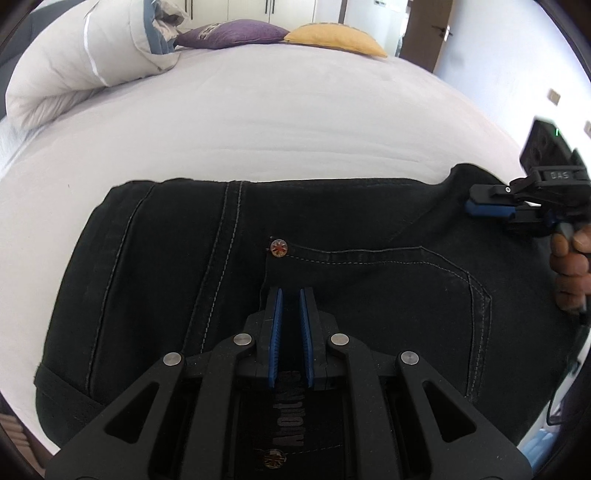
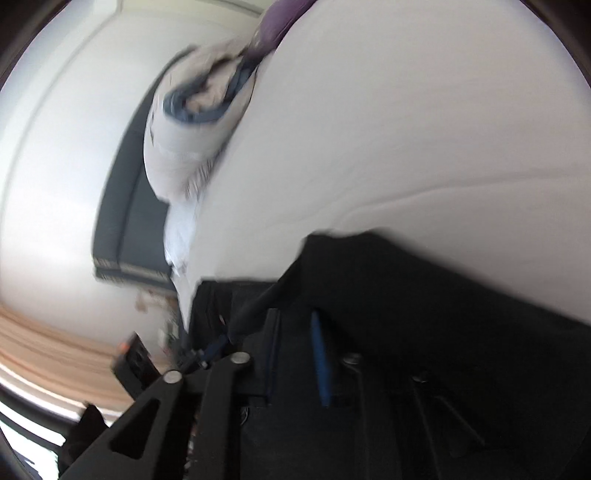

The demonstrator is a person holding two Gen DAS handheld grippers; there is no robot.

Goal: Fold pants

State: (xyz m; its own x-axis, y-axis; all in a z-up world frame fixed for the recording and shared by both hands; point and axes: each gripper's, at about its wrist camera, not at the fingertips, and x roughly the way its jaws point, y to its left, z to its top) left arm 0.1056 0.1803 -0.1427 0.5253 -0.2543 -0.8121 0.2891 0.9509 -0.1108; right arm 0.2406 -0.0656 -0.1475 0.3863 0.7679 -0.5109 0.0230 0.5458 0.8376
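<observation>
- Left wrist view: the black pants [image 1: 332, 229] lie folded on the pale bed sheet [image 1: 258, 122], taking up the near half of the bed, their long axis running side to side across the picture.
- A stitched seam runs from the far edge toward the camera, left of a round metal rivet [image 1: 279, 247]; a pocket outline stretches right from that rivet.
- Left gripper [image 1: 291, 325] hangs over the middle of the pants, its blue pads nearly together with a narrow gap and no cloth between them: closed on nothing.
- Right gripper [image 1: 487, 206] reaches in from the right edge, held by a hand [image 1: 569, 269], its blue pads lying at the raised far-right corner of the pants; I cannot tell from here whether cloth is pinched.
- Right wrist view, heavily blurred: dark cloth lies around the right gripper's fingers, and one blue pad [image 2: 319, 358] shows; the jaws stand narrow, a grip unclear.
- A rolled duvet [image 1: 74, 62], a purple pillow [image 1: 232, 33] and a yellow pillow [image 1: 336, 37] sit at the far side.
</observation>
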